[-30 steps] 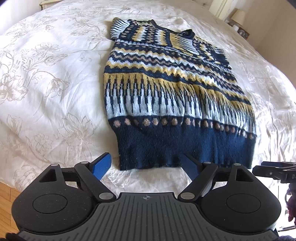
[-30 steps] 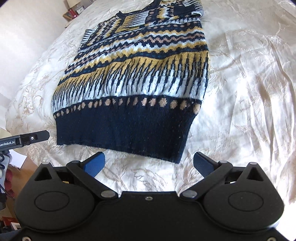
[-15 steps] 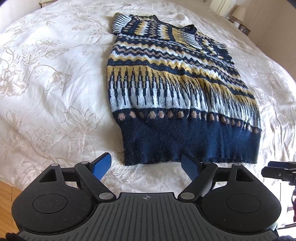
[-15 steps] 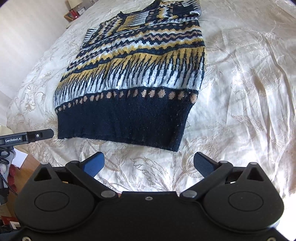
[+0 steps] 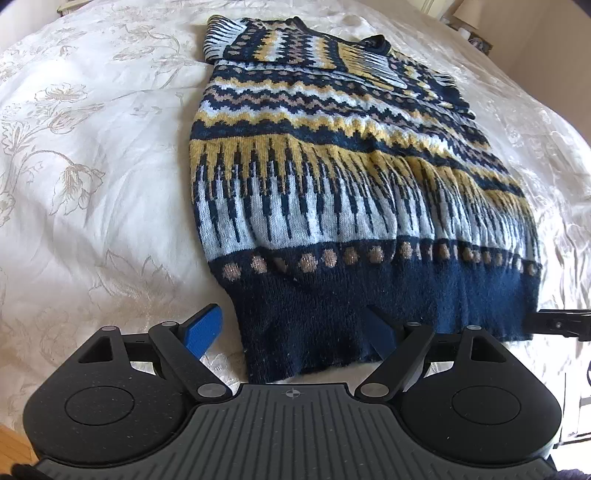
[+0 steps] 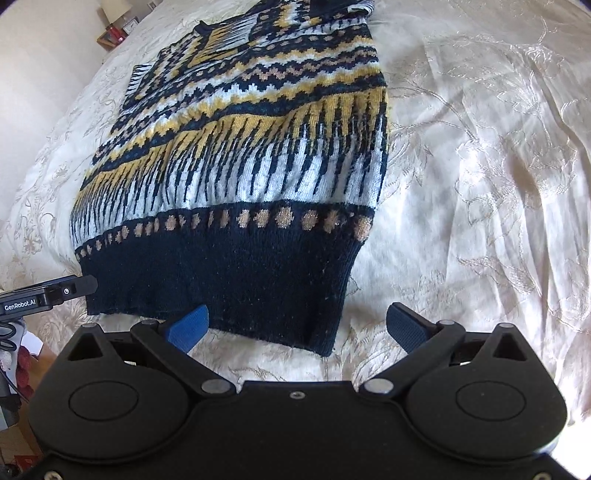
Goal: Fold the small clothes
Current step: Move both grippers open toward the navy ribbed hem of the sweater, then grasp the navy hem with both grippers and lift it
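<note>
A knitted sweater (image 5: pixel 332 177) (image 6: pixel 243 155) patterned in navy, yellow and pale blue lies flat on the bed, its navy hem toward me. My left gripper (image 5: pixel 291 334) is open, its blue fingers straddling the hem's left corner; the pads do not press on it. My right gripper (image 6: pixel 297 328) is open too, its fingers either side of the hem's right corner. In the right wrist view the left gripper's tip (image 6: pixel 79 287) shows by the hem's other corner. In the left wrist view the right gripper's tip (image 5: pixel 561 324) shows at the hem's far end.
A cream bedspread (image 5: pixel 92 166) (image 6: pixel 480 166) with a floral pattern covers the bed around the sweater. A bedside table with a lamp (image 6: pixel 116 20) stands past the bed's far corner. Wooden floor (image 5: pixel 11 446) shows below the bed's near edge.
Both grippers have come down and forward toward the sweater's hem. The hem corners now lie between their open fingers, where before the fingers were short of the hem.
</note>
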The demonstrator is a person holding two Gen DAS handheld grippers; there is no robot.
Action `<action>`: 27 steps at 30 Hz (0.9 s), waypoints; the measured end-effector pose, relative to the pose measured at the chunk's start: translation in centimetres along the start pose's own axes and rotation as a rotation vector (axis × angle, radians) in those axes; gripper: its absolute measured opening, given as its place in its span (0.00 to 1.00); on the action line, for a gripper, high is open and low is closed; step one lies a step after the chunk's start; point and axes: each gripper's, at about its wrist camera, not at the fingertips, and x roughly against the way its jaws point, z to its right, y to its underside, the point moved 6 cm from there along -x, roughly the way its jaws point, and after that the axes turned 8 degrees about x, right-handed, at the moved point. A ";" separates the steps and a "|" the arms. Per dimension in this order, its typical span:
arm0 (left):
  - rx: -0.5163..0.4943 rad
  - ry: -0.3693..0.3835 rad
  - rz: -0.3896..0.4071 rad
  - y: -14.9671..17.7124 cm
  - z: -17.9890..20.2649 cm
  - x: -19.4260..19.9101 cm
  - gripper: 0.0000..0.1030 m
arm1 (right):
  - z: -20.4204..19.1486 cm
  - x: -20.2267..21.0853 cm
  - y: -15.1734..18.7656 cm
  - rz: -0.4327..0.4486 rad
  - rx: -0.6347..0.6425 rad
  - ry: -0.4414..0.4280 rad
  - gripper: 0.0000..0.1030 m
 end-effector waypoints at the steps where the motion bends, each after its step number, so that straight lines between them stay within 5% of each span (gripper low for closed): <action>1: 0.003 0.002 -0.003 -0.1 -0.1 -0.2 0.80 | 0.0 -0.2 -0.1 -0.007 0.001 0.000 1.00; 9: 0.016 0.001 -0.051 -0.4 -0.7 -2.5 0.80 | 0.1 -2.0 -0.9 -0.040 -0.014 -0.004 1.00; 16: -0.010 0.037 -0.064 -0.2 -0.2 -3.5 0.99 | 0.4 -3.6 -1.1 -0.056 -0.024 -0.007 1.00; 27: 0.009 0.016 -0.051 -0.2 -0.3 -3.4 0.93 | 0.1 -3.1 -0.4 -0.012 0.048 -0.012 1.00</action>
